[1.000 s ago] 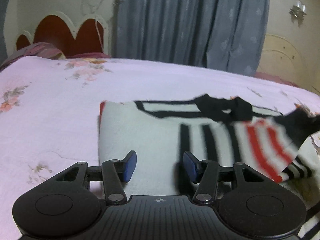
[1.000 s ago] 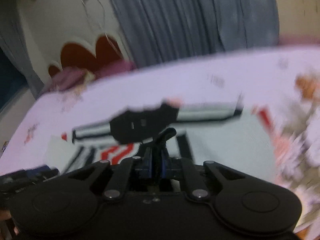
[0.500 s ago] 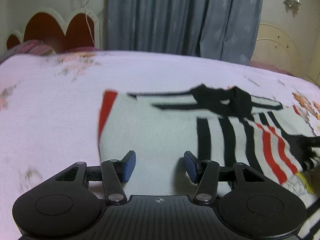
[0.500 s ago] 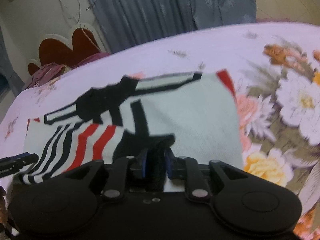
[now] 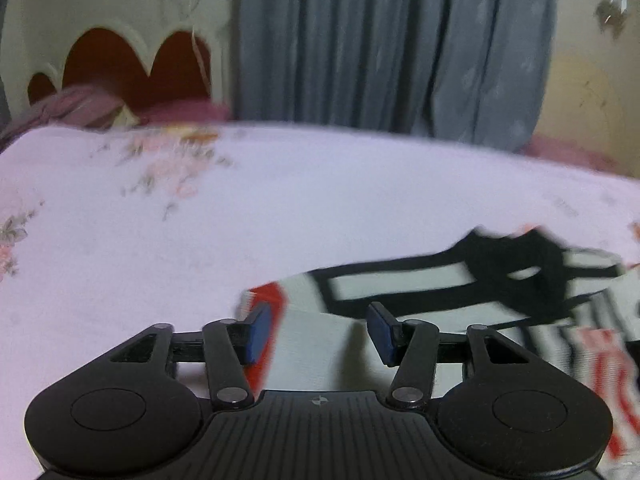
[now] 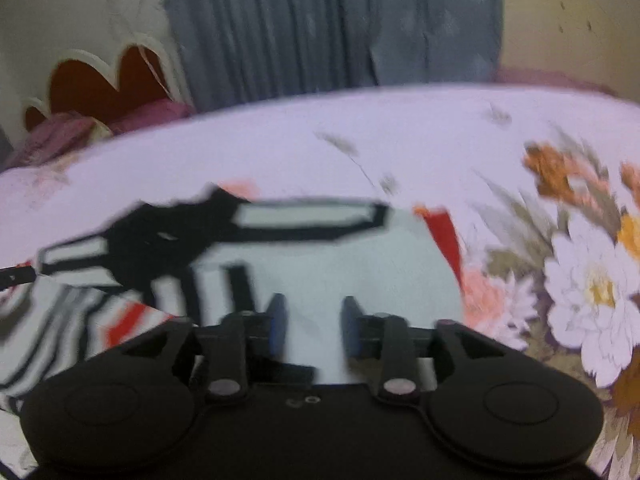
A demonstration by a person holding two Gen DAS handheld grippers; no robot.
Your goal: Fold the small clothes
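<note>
A small white garment [image 5: 320,344] with black and red stripes and a black collar lies flat on the pink bedspread [image 5: 200,220]. My left gripper [image 5: 318,330] is open and empty over the garment's left edge, near its red trim. In the right wrist view the same garment [image 6: 360,264] lies ahead, with a striped sleeve folded over its left part. My right gripper [image 6: 312,324] is open and empty just above the white cloth. Both views are blurred.
The bedspread carries a large flower print [image 6: 580,288] to the right of the garment. A scalloped red headboard [image 5: 120,64] and a grey curtain [image 5: 392,40] stand behind the bed. A purple pillow [image 6: 80,132] lies by the headboard.
My right gripper has opened and let go of the black sleeve cuff, which now lies on the garment. My left gripper has shifted left toward the garment's red-trimmed edge.
</note>
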